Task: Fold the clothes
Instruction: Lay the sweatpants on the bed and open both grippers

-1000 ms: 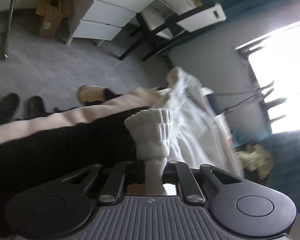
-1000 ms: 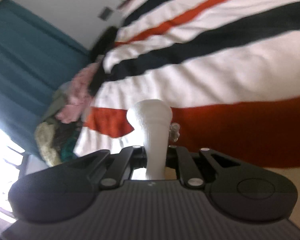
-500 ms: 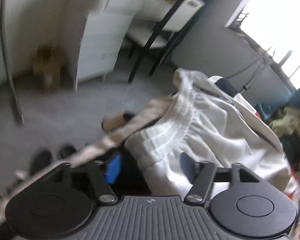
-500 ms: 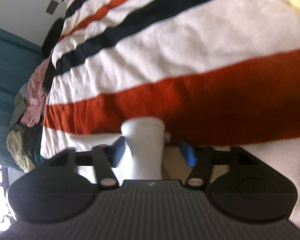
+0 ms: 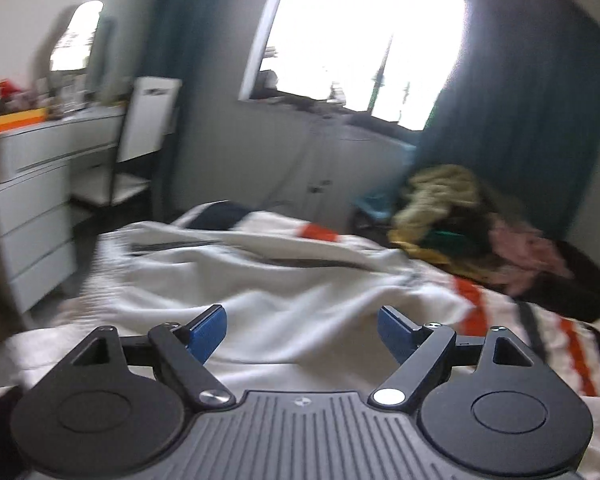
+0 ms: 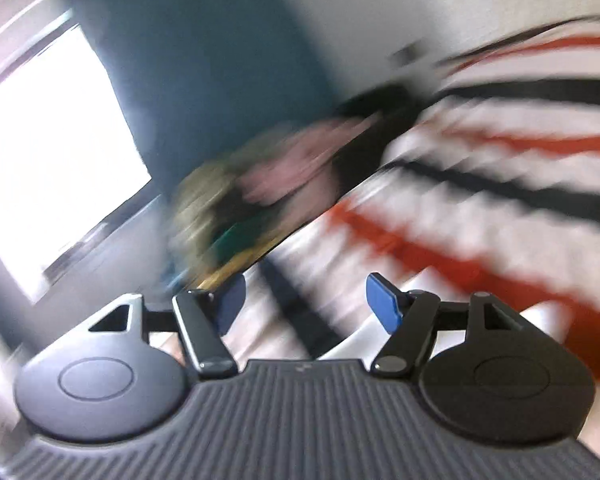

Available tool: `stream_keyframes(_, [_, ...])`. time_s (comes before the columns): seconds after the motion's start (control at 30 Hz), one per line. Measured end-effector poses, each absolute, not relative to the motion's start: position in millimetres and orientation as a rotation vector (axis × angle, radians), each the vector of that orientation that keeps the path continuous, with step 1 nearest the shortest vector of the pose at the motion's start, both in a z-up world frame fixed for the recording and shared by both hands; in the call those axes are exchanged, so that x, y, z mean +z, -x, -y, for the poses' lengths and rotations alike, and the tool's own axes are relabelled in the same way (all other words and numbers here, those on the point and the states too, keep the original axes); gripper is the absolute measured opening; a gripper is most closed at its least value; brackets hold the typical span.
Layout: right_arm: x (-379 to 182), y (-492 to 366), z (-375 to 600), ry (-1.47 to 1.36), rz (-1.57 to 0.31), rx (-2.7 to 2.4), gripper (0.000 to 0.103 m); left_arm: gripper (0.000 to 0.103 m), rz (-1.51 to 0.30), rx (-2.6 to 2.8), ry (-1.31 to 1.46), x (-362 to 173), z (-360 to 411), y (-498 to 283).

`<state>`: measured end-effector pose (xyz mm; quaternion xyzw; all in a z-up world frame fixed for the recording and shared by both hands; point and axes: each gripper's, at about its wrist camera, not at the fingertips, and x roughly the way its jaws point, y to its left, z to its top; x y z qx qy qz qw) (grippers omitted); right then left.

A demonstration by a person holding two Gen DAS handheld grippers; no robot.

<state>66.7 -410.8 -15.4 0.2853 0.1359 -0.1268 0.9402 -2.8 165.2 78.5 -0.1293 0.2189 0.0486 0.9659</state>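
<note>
1. Left wrist view: the left gripper (image 5: pixel 302 330) is released, its blue pads (image 5: pixel 205 333) wide apart with nothing between them.
2. Just in front of it a white garment (image 5: pixel 268 280) lies spread and wrinkled on the striped bedspread (image 5: pixel 540 320), toward the bed's left edge and its far end.
3. No container shows clearly. At the far right corner of the bed there is a loose pile of clothes (image 5: pixel 476 220), yellow, green, pink and dark; I cannot tell if it sits in a basket.
4. Past the left edge of the bed stands a white dresser (image 5: pixel 32 184) with drawers, and beside it a chair (image 5: pixel 140 140). A strip of floor lies between the dresser and the bed.
5. Behind the far end of the bed is a bright window (image 5: pixel 360 36) with a teal curtain (image 5: pixel 520 120) on its right.
6. Right wrist view: strongly blurred. The right gripper (image 6: pixel 304 304) is also released, its pads (image 6: pixel 382 306) apart and holding nothing.
7. It points over the bedspread (image 6: pixel 480 184), with red, black and white stripes running to the right edge of the view; this part of the bed carries nothing that I can make out.
8. The same pile of clothes (image 6: pixel 260 184) shows at the bedspread's far edge, against the teal curtain (image 6: pixel 204 64).
</note>
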Motion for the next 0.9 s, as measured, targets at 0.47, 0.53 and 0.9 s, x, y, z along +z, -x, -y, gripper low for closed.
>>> stream_keyframes(0.47, [-26, -75, 295, -0.371, -0.345, 0.109, 0.069, 0.088, -0.374, -0.145, 0.064, 43, -27, -48])
stream_keyframes(0.53, [-32, -78, 286, -0.332, -0.339, 0.107, 0.070, 0.088, -0.391, -0.155, 0.080, 26, -31, -59])
stream_keyframes(0.9, [-58, -105, 256, -0.291, -0.408, 0.134, 0.069, 0.088, -0.440, -0.162, 0.071, -14, -52, -80])
